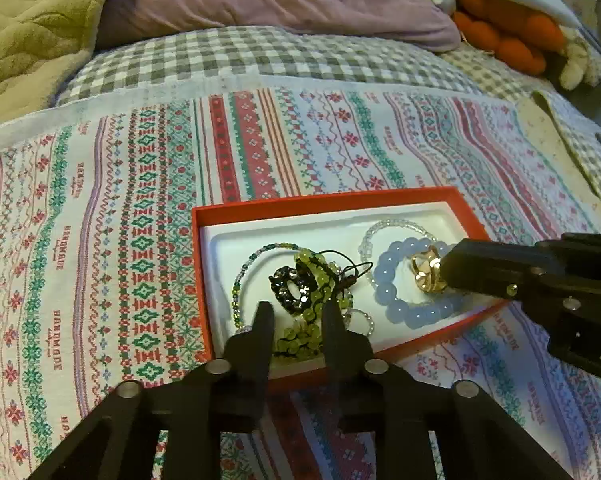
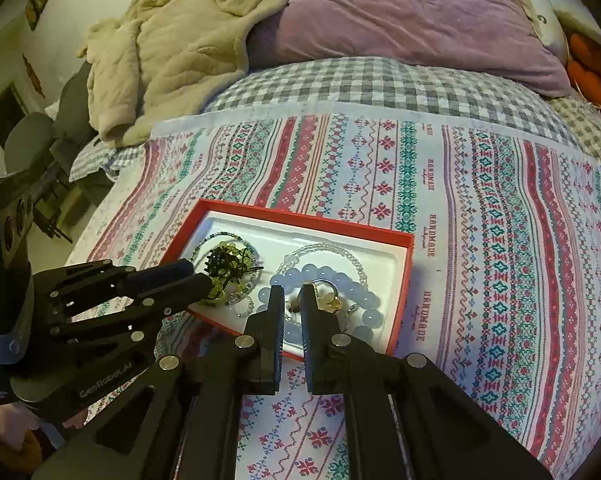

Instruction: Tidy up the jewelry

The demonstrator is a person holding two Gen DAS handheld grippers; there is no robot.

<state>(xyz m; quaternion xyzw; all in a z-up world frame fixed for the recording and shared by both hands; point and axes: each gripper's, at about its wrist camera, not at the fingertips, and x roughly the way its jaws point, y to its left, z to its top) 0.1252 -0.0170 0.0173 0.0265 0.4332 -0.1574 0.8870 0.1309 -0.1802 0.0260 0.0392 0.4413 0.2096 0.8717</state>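
Note:
A red box (image 1: 324, 202) with a white liner holds the jewelry; it also shows in the right wrist view (image 2: 404, 280). Inside lie a pale blue bead bracelet (image 1: 384, 292), a green bead bracelet (image 1: 312, 312), a dark sparkly ring (image 1: 290, 288), a clear bead strand (image 1: 370, 236) and a gold ring (image 1: 426, 274). My left gripper (image 1: 296, 312) is open, its fingers either side of the green beads and dark ring. My right gripper (image 2: 291, 294) is open a little, just over the blue bracelet (image 2: 364, 292), with the gold ring (image 2: 328, 300) beside its right finger.
The box rests on a patterned cloth (image 1: 100, 240) spread over a checked bedsheet (image 1: 260, 56). A purple pillow (image 2: 420, 12), a beige quilted blanket (image 2: 172, 52) and an orange plush toy (image 1: 508, 28) lie behind. The bed's left edge drops to chairs (image 2: 32, 140).

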